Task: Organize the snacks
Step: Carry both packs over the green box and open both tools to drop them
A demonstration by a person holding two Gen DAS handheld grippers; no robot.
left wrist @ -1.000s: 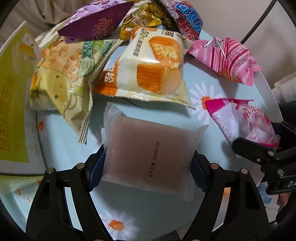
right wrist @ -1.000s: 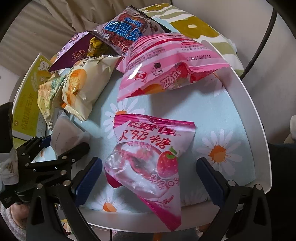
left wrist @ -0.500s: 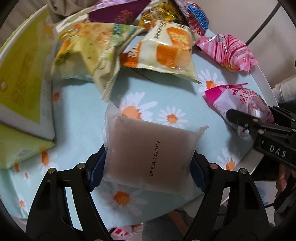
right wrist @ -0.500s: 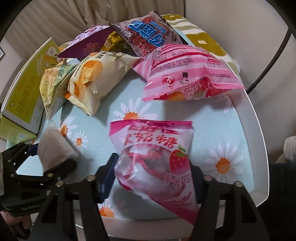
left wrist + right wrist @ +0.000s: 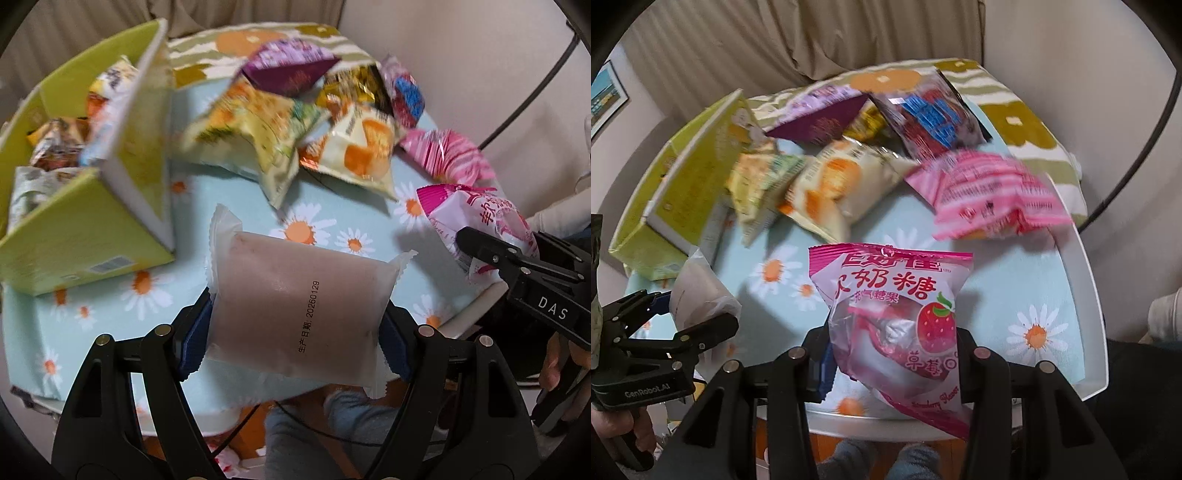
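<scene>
My left gripper (image 5: 295, 343) is shut on a frosted pinkish packet (image 5: 295, 306) with a printed date, held above the table's near edge. My right gripper (image 5: 892, 354) is shut on a pink strawberry candy bag (image 5: 894, 314), also lifted; the bag shows in the left wrist view (image 5: 480, 229) too. A green open box (image 5: 85, 206) with several snacks inside stands at the left. Loose snacks lie at the back: a yellow-green bag (image 5: 255, 144), a cake packet (image 5: 362, 155), a pink striped bag (image 5: 986, 192), a purple bag (image 5: 288, 70) and a red-blue bag (image 5: 931, 114).
The round table has a light blue daisy cloth (image 5: 325, 229) and a white rim (image 5: 1086, 280). A patterned cushion (image 5: 1027, 129) lies behind it, by the wall and curtain. The person's socked feet (image 5: 879, 461) are below the near edge.
Both grippers have lifted and pulled back from the table with their packets. The right gripper closed on the strawberry candy bag. The green box's open inside has come into the left view.
</scene>
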